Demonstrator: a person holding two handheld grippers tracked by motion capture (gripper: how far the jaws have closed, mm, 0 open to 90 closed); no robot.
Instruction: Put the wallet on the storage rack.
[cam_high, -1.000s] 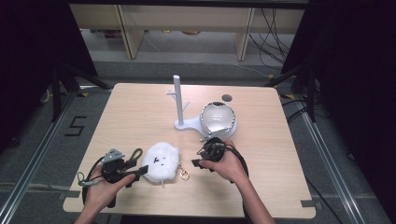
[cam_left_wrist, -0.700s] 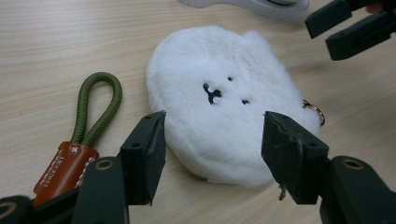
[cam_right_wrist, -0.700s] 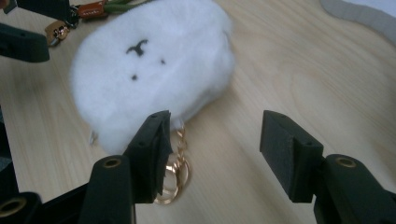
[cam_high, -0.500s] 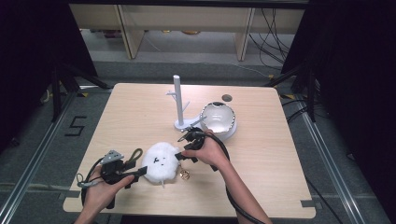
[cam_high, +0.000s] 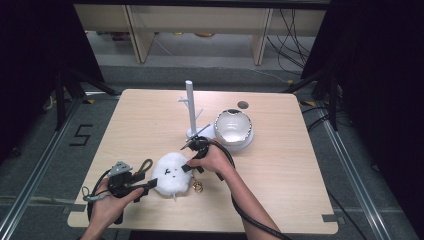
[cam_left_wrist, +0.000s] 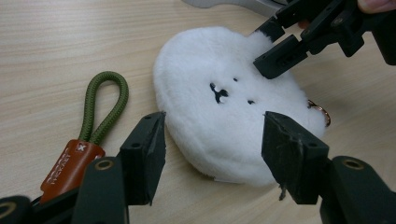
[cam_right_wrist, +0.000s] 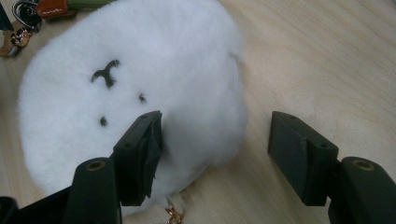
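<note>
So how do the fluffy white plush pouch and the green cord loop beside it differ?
The fluffy white plush pouch is broad, rounded and furry with a small dark stitched face; the green cord loop is thin, smooth and bent into a narrow loop. The plush pouch has a gold ring at its edge; the cord loop ends in an orange leather tab. Both lie flat on the pale wooden table.

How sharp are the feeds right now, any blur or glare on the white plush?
High view: soft and low in detail, dark around the table, white plush nearly washed out. Left gripper view: plush crisp, evenly lit. Right gripper view: plush fur soft-looking, no glare.
</note>
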